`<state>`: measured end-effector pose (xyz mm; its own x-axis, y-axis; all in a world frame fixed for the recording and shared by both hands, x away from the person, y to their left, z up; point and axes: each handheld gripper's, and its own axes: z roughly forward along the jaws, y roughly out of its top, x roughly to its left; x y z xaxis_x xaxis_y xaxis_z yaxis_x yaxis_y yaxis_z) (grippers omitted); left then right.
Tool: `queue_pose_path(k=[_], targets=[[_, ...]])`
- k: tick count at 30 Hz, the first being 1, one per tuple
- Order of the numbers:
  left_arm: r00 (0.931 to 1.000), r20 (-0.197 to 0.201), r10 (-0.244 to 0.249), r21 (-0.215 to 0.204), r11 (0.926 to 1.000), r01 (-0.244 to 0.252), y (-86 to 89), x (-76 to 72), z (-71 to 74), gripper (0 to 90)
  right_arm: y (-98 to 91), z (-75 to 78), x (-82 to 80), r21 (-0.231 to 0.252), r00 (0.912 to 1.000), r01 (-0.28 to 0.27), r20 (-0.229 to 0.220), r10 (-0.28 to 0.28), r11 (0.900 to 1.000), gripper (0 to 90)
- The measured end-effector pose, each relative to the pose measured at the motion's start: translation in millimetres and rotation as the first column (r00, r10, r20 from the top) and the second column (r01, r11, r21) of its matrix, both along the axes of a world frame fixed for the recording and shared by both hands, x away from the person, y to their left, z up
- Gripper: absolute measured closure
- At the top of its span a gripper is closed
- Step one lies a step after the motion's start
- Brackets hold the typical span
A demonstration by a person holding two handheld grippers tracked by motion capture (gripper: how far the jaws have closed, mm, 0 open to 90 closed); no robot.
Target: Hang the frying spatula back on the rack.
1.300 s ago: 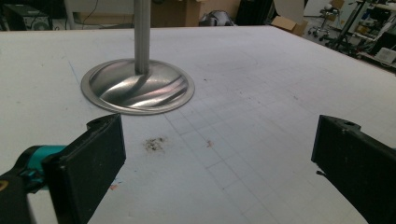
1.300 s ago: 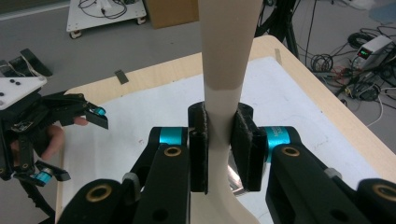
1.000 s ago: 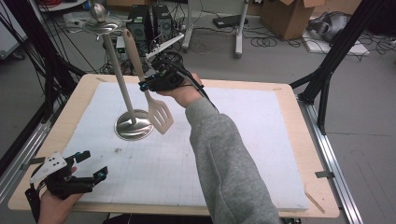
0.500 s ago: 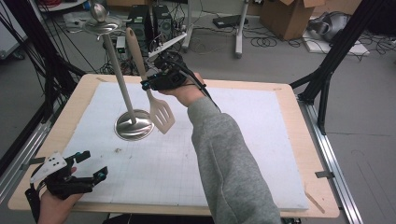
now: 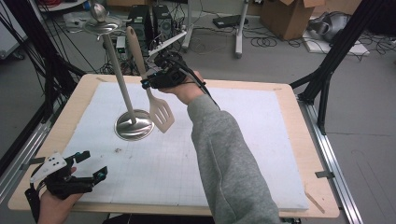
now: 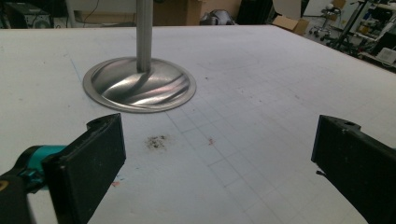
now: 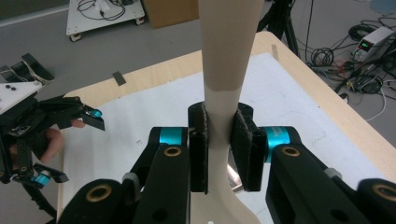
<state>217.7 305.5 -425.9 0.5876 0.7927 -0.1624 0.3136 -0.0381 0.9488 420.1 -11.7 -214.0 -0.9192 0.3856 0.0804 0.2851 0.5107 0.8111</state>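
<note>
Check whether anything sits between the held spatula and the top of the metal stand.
Nothing visible does. The right gripper clamps the spatula by its handle, just right of the stand; open air lies up to the stand's top disc.

In the right gripper view, the spatula (image 7: 227,60) is running off the top edge above the right gripper (image 7: 220,149), and its blade is dropping out of sight below the pads. In the left gripper view, the stand's pole (image 6: 144,35), ahead of the left gripper (image 6: 219,158), is being cropped by the top edge.

Spatula (image 5: 160,110) just right of stand base (image 5: 134,125), on mat (image 5: 261,140).
</note>
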Motion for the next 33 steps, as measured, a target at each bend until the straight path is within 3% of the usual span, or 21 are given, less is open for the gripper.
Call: queue_pose_path(k=[33], targets=[[1.0000,-0.003,0.000,0.000,1.0000,0.000,0.6,-0.1,-0.5,3.4,17.1,-4.1,5.2,-0.021,0.9999,-0.017,0.000,0.017,0.9996,77.7]])
